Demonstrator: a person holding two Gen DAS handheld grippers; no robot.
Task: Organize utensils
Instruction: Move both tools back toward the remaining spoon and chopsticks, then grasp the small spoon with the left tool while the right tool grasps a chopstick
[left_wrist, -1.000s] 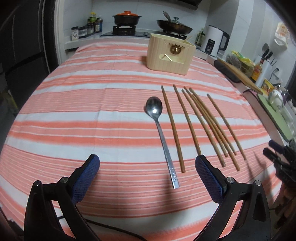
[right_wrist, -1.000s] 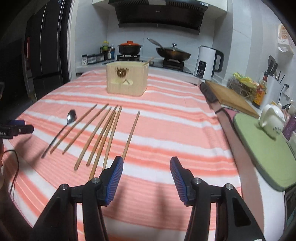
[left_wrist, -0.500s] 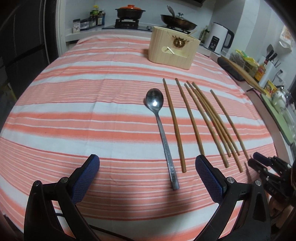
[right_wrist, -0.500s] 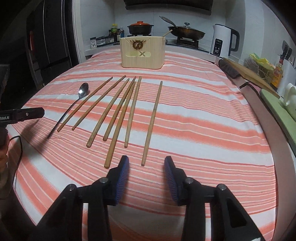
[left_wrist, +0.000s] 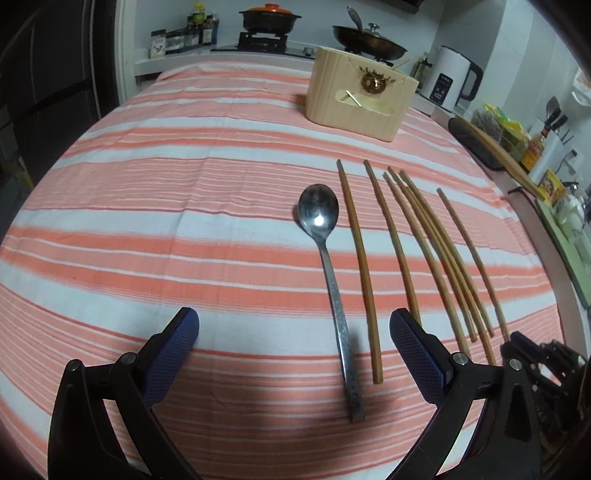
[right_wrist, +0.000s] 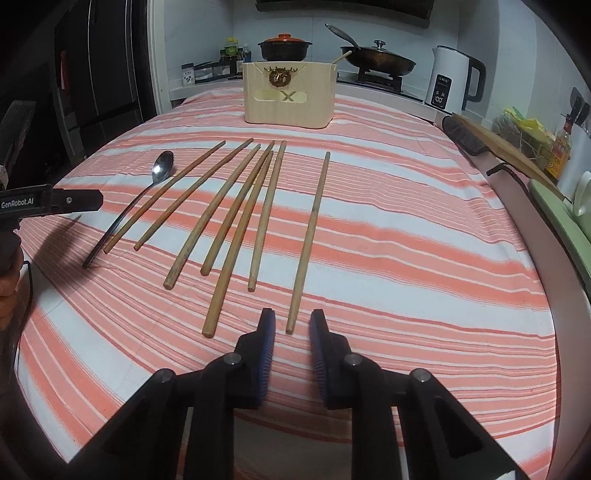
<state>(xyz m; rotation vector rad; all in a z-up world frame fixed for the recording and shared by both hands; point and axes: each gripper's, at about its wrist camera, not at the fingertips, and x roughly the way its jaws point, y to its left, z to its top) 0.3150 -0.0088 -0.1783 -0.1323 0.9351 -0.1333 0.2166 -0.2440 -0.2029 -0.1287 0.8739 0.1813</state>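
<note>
A metal spoon and several wooden chopsticks lie side by side on the striped tablecloth. A wooden utensil box stands at the far end. My left gripper is wide open and empty; its fingers straddle the spoon handle's near end. In the right wrist view, the spoon is at the left and the box at the back. My right gripper is narrowly open, with the near tip of the rightmost chopstick between its fingertips.
A stove with a pot and a pan is behind the box. A white kettle, a cutting board and bottles stand along the right counter. The left gripper shows at the left edge of the right wrist view.
Both grippers have moved forward and down toward the utensils. The right gripper has narrowed from wide open to a small gap around the rightmost chopstick's tip.
</note>
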